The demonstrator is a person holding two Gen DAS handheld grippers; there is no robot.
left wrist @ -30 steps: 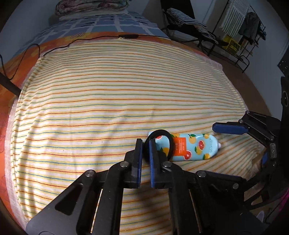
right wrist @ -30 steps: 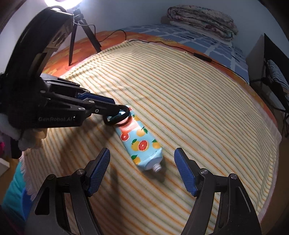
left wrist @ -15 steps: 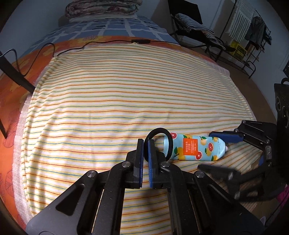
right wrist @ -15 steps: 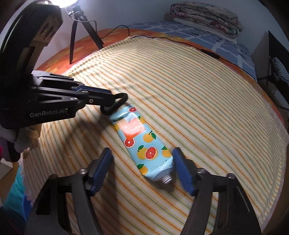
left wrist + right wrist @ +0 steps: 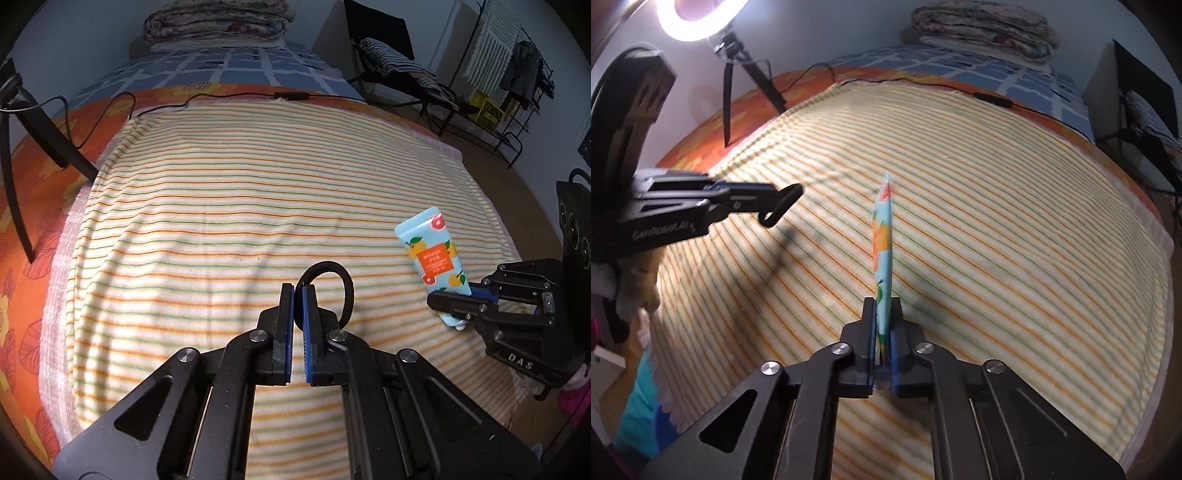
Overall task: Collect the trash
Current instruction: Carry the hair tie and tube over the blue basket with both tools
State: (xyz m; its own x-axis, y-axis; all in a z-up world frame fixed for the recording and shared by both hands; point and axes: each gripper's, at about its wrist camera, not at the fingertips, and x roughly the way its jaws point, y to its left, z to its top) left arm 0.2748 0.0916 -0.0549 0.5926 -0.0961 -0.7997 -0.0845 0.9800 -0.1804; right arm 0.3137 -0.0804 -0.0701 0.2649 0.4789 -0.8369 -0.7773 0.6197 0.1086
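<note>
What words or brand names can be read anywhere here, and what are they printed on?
"GenRobot.AI": side of the left claw.
"DAS": body of the right claw.
Orange label on the fruit-print tube: too small and blurred to read.
Nothing else carries readable text.

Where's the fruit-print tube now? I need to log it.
Clamped in the right gripper, the fruit-print tube is tilted above the striped blanket, right of the left gripper's hair tie.

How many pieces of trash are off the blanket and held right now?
2. The black hair tie is pinched in the left hand-held gripper; the fruit-print tube is clamped in the right hand-held gripper. None visible elsewhere.
</note>
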